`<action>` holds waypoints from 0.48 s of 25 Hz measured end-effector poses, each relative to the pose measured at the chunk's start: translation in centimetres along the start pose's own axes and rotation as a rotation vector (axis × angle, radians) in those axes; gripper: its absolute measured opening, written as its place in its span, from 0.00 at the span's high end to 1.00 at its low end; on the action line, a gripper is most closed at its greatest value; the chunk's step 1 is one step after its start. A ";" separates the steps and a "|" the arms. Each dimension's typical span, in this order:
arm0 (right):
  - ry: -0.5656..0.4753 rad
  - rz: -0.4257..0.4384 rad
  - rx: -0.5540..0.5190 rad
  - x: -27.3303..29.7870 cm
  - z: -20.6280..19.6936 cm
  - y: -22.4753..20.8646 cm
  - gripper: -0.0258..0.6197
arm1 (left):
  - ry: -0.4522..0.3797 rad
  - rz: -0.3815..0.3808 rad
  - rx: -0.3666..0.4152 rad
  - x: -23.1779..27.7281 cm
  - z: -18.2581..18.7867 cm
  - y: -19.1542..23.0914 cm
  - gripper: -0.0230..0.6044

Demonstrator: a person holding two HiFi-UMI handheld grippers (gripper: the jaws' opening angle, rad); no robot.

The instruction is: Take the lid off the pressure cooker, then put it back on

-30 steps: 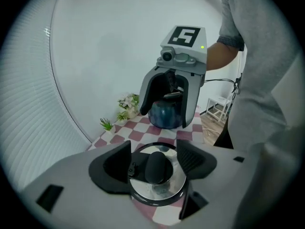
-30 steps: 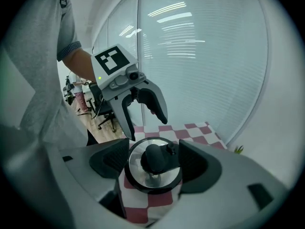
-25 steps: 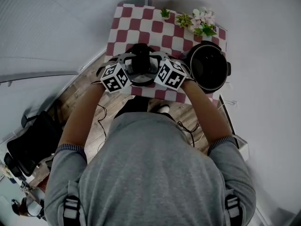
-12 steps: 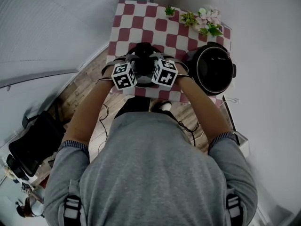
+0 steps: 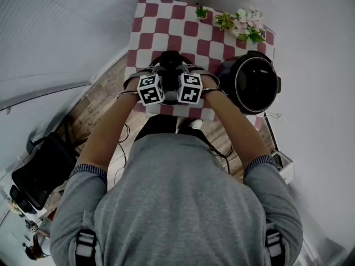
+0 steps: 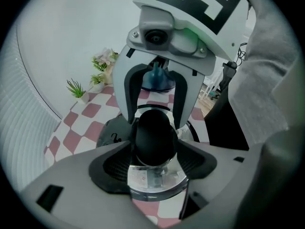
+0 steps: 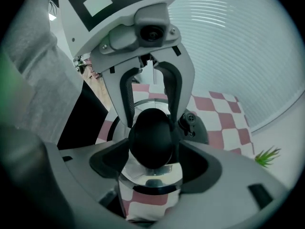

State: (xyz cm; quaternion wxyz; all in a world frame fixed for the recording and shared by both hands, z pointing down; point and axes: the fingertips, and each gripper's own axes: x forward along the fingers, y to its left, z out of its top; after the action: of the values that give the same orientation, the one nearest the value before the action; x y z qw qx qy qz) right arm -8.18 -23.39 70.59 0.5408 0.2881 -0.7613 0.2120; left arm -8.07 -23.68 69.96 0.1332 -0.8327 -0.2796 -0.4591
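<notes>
The pressure cooker pot [image 5: 256, 82] stands open at the right edge of the checkered table [image 5: 161, 21]. Its lid [image 5: 171, 60] is to the pot's left, mostly hidden under my two grippers. The left gripper [image 5: 158, 79] and right gripper [image 5: 186, 77] face each other over it. In the left gripper view the black knob [image 6: 152, 135] sits between the pads of my left gripper [image 6: 153, 149], above the shiny steel lid [image 6: 152, 182]. The right gripper [image 7: 151, 151] closes on the same knob [image 7: 151, 137] from the other side. Whether the lid [image 7: 151, 180] rests on the cloth cannot be told.
Small potted plants [image 5: 201, 11] and flowers [image 5: 248, 26] stand along the table's far edge. Wooden floor with cables lies in front of the table. A black bag [image 5: 39, 165] sits at the left and a white box [image 5: 283, 165] at the right.
The two grippers have drawn together over the lid; their marker cubes, apart a second ago, now nearly touch. The pot has not moved.
</notes>
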 end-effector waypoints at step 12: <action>0.045 0.004 -0.032 2.3 -0.3 0.4 0.47 | 0.050 -0.037 0.057 1.8 -0.9 -0.6 0.45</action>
State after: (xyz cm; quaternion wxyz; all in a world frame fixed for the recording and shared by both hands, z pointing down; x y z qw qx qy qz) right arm -8.85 -23.37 72.83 0.5619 0.2729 -0.7528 0.2075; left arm -8.26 -23.02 71.98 0.1552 -0.8115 -0.3044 -0.4741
